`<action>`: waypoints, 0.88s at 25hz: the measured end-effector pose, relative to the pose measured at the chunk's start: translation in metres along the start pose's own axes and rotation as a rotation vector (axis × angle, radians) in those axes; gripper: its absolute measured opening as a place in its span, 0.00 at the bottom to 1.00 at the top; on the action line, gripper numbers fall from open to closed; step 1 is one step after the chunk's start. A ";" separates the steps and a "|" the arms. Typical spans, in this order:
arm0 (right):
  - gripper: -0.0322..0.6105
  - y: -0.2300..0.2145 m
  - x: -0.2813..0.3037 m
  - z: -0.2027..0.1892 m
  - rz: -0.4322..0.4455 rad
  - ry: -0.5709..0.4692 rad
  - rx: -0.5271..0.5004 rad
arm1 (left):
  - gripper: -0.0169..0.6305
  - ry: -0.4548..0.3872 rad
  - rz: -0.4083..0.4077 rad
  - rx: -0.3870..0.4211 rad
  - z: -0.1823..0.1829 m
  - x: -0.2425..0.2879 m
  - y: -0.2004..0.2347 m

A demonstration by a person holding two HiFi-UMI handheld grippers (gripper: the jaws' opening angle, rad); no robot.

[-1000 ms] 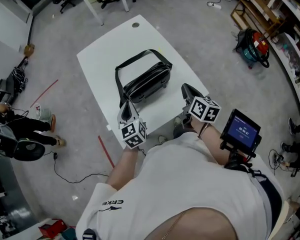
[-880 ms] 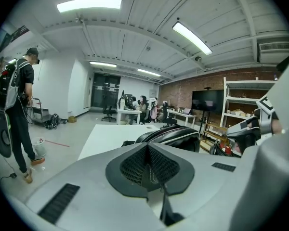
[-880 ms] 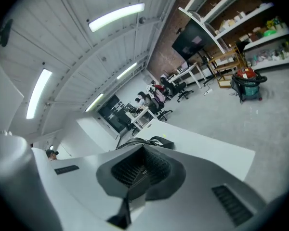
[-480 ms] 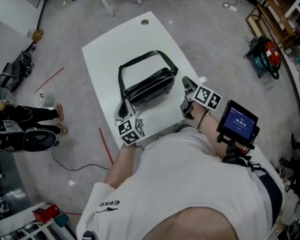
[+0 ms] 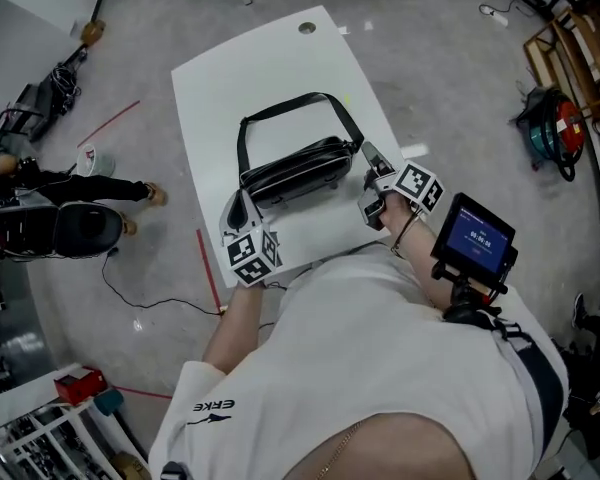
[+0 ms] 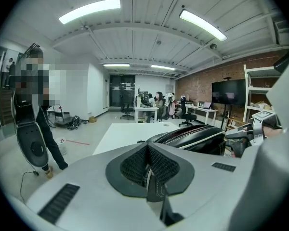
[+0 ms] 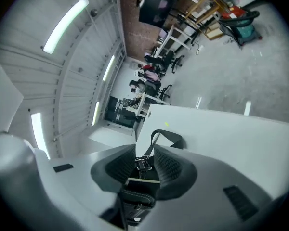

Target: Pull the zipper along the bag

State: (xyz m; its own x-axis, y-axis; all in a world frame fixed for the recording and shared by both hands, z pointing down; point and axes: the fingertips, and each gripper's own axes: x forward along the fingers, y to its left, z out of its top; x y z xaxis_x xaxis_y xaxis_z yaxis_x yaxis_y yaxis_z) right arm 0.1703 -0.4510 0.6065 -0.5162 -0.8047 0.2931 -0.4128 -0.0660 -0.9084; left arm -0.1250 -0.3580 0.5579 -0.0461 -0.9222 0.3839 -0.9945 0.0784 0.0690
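Observation:
A black bag [image 5: 295,168] with a long strap [image 5: 292,101] lies on the white table [image 5: 215,88]. Its zipper runs along the top [image 6: 192,134]. My left gripper [image 5: 240,208] sits at the bag's left end, and in the left gripper view [image 6: 148,150] it is shut on a black, white-stitched tab [image 6: 154,186] of the bag. My right gripper [image 5: 368,158] is at the bag's right end. Its jaws are opening [image 7: 143,165], with the strap clasp [image 7: 143,163] and the bag's end between the pads, which do not press on them.
A small screen [image 5: 473,240] is strapped to the person's right forearm. A second person [image 5: 50,230] stands on the floor left of the table, near a cable [image 5: 130,308]. A red and teal machine [image 5: 552,128] stands at the far right. The table has a round hole [image 5: 307,27].
My right gripper has moved from beside the bag up to its right end. The left gripper has stayed at the bag's left end. The head view has shifted.

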 end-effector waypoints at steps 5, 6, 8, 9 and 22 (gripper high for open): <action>0.21 -0.007 0.016 -0.008 0.060 0.040 0.191 | 0.03 0.008 0.041 0.021 0.001 -0.004 0.004; 0.21 -0.008 0.020 -0.010 0.071 0.051 0.224 | 0.03 0.011 0.048 0.025 0.002 -0.004 0.005; 0.21 -0.010 0.027 -0.014 0.090 0.075 0.285 | 0.03 0.021 0.061 0.030 0.002 -0.004 0.005; 0.21 -0.011 0.030 -0.015 0.100 0.087 0.306 | 0.03 0.025 0.068 0.032 0.002 -0.003 0.004; 0.16 -0.002 0.034 -0.020 0.159 0.157 0.258 | 0.03 0.033 0.099 0.047 -0.004 -0.001 0.004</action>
State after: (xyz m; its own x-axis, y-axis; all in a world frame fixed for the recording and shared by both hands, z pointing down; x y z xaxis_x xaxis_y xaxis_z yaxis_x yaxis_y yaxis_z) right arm 0.1386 -0.4664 0.6247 -0.6767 -0.7174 0.1657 -0.1248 -0.1100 -0.9861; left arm -0.1283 -0.3551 0.5613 -0.1423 -0.8978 0.4168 -0.9885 0.1504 -0.0135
